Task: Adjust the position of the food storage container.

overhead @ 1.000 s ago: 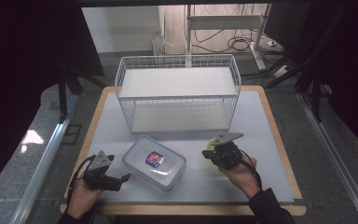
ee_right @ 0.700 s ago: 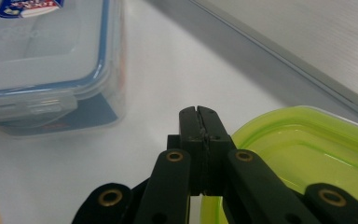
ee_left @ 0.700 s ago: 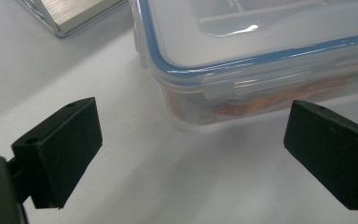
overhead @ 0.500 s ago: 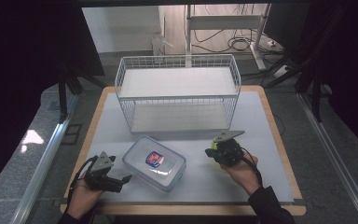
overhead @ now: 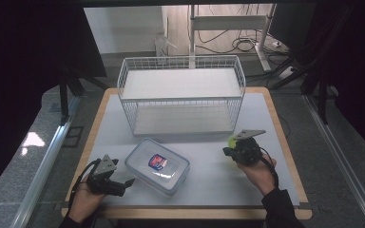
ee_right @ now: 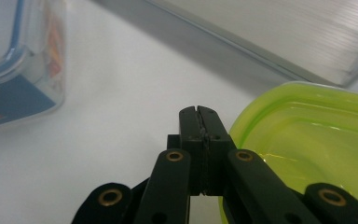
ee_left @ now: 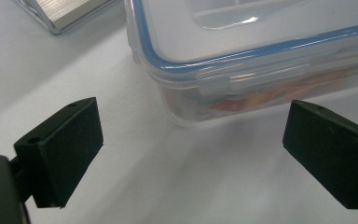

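White table (overhead: 209, 175) (wire basket (overhead: 180, 95) behind).

Lab: cables (overhead: 247, 45), black curtains (overhead: 24, 71)

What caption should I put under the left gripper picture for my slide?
Open left gripper faces the corner of a clear lidded box on the white table.

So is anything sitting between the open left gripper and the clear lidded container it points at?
Nothing visible. The left gripper has its jaws spread wide, and bare white table lies between them and the near corner of the clear container.
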Demonstrator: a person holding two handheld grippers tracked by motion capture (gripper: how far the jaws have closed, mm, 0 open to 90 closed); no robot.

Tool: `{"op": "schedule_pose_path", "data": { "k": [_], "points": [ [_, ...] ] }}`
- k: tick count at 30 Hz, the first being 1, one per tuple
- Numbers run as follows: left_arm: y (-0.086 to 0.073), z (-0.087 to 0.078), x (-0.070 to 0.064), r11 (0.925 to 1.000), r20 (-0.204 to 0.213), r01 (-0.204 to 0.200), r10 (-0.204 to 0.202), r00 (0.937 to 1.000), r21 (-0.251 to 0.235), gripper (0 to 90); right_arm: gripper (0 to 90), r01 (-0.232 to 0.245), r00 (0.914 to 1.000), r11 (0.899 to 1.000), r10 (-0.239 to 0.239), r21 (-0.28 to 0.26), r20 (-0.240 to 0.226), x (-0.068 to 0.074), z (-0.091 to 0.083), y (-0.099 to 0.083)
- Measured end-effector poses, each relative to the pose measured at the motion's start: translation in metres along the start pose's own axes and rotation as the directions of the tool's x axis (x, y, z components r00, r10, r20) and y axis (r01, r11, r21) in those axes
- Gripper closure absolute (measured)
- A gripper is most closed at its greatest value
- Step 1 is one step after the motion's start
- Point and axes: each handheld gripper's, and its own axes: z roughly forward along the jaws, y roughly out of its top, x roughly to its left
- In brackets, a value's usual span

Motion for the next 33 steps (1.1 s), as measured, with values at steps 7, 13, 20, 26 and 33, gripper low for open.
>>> {"op": "schedule_pose_path", "data": {
  "k": [7, 13, 20, 26, 33],
  "points": [
    [0.000, 0.000, 0.000, 1.0000, 0.000, 0.002, -0.002, 1.0000, 0.002, 4.9, 90.0, -0.025, 0.9988, 1.000, 0.026, -0.018, 0.042, -0.014, -0.009, -0.004],
    [0.000, 0.001, 0.000, 1.0000, 0.001, 0.006, -0.006, 1.0000, 0.003, 4.9, 90.0, -0.063, 0.9963, 0.998, 0.065, -0.030, 0.056, -0.027, -0.013, -0.009],
    [0.000, 0.001, 0.000, 0.9999, 0.002, 0.007, -0.007, 1.0000, 0.008, 5.0, 90.0, -0.097, 0.9910, 0.994, 0.100, -0.043, 0.089, -0.040, -0.019, -0.014],
    [0.000, 0.001, 0.000, 0.9997, 0.010, 0.017, -0.017, 0.9998, 0.015, 5.3, 90.0, -0.120, 0.9863, 0.992, 0.124, -0.046, 0.109, -0.046, -0.022, -0.017],
    [0.001, -0.002, 0.002, 0.9967, 0.011, 0.080, -0.080, 0.9967, 0.013, 9.9, 90.0, -0.072, 0.9920, 0.996, 0.078, -0.057, 0.100, -0.030, -0.023, -0.014]
  ]
}}
